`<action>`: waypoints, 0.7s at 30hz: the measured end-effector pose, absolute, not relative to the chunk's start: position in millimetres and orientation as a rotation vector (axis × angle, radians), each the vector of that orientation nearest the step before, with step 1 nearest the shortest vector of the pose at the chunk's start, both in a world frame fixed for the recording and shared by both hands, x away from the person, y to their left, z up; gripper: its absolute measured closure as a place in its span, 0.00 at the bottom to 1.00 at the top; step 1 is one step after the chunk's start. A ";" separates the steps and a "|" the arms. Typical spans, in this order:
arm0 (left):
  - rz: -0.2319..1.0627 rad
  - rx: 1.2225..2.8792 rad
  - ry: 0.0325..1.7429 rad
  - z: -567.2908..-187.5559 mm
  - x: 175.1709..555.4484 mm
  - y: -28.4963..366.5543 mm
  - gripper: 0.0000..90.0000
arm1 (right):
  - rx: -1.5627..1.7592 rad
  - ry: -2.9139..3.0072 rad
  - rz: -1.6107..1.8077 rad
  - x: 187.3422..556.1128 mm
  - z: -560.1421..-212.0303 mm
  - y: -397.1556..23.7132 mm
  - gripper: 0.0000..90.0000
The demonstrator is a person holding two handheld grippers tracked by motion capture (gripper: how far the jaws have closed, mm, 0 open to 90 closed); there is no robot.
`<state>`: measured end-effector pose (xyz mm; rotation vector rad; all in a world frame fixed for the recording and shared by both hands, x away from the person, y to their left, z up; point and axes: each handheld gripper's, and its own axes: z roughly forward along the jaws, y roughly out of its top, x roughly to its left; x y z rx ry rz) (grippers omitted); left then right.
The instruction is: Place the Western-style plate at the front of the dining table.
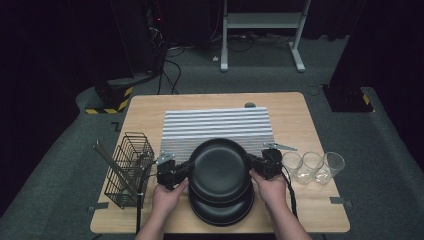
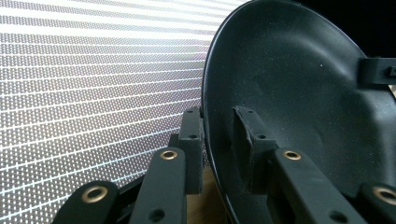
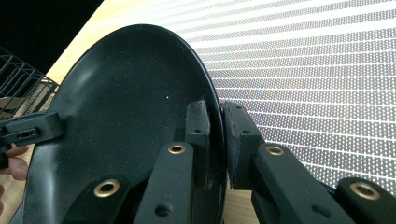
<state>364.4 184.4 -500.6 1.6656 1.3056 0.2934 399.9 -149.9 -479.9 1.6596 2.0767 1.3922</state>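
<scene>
A black plate was held above the near middle of the desk, gripped at its opposite rims by both grippers. The left gripper was clamped on the plate's left rim; in the left gripper view its fingers were seen pinching the rim, one pad outside, one inside the bowl of the plate. The right gripper was clamped on the right rim; in the right gripper view its fingers were closed on the edge of the plate in the same way. The plate was seen over the near edge of a striped white-and-grey mat, and directly above a second black plate lying on the desk close to the person; whether the two plates touched could not be told. A black wire basket with a utensil in it was noted at the left of the desk, beside the left hand. Three clear glasses were lined up at the right, just beside the right hand. A metal utensil lay at the mat's right edge, behind the glasses.
</scene>
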 end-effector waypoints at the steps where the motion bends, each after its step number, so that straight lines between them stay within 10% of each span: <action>1: 0.296 1.666 1.303 -500.7 364.3 184.4 0.82 | 1.663 2.075 1.392 399.7 -480.1 -149.9 0.90; 21: 0.266 1.682 1.297 -501.9 358.6 187.1 0.63 | 1.667 2.072 1.376 398.2 -487.7 -150.5 0.89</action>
